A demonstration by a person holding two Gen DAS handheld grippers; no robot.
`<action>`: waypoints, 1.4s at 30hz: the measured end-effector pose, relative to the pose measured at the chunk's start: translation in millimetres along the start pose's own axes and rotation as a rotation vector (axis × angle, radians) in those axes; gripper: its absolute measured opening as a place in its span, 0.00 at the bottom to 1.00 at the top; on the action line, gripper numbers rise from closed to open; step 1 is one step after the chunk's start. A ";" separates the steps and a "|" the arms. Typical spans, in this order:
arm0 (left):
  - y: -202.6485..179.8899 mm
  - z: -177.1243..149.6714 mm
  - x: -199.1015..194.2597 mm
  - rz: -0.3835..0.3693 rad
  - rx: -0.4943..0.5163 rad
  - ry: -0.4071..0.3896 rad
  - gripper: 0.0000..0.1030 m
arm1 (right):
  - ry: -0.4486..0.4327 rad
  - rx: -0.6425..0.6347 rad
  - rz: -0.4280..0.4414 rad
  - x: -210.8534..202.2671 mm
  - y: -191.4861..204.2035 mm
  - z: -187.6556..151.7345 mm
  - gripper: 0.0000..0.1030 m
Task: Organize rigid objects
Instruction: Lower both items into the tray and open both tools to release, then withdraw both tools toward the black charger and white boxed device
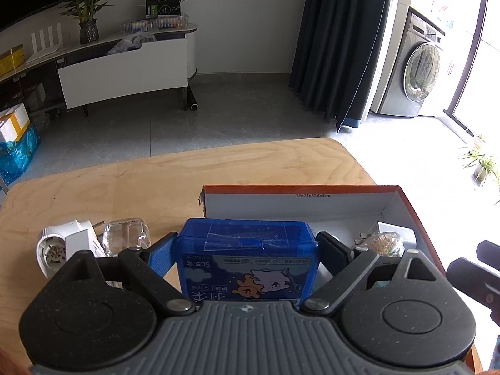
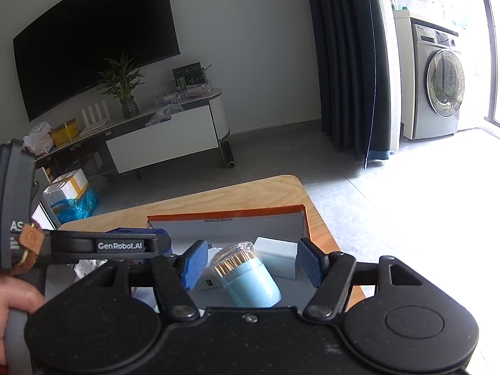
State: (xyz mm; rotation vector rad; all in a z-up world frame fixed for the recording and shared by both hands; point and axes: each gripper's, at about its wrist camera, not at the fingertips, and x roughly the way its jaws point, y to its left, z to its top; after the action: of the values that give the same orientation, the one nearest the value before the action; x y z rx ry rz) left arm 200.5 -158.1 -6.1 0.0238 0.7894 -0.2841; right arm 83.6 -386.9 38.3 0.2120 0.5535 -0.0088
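My left gripper (image 1: 247,250) is shut on a blue floss-pick box (image 1: 247,259) with a cartoon label, held at the left end of the orange cardboard box (image 1: 300,189). Inside that box lie a blue toothpick jar (image 2: 247,278) on its side and a white adapter (image 2: 276,257). My right gripper (image 2: 253,261) is open above the box, its pads on either side of the toothpick jar without touching it. The left gripper body (image 2: 103,245) shows at the left of the right wrist view.
On the wooden table (image 1: 125,181) left of the box stand a white plug device (image 1: 67,243) and a clear plastic case (image 1: 125,236). Beyond the table are a TV cabinet (image 1: 125,72), dark curtain (image 1: 343,47) and washing machine (image 1: 412,68).
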 end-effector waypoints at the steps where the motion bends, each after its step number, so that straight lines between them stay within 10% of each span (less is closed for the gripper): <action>1: 0.8 2.2 3.9 -0.012 -0.008 0.015 0.92 | -0.001 -0.001 0.000 -2.2 -0.2 -1.3 0.75; 42: 88.3 -68.8 -106.1 0.152 -0.168 -0.014 1.00 | 0.085 -0.126 0.142 -20.6 93.4 -23.2 0.80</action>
State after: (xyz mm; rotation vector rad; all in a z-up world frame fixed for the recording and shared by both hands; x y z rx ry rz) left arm 104.7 -38.7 12.5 -0.0755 0.7914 -0.0730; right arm 60.1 -291.8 48.2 0.1284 0.6205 0.1735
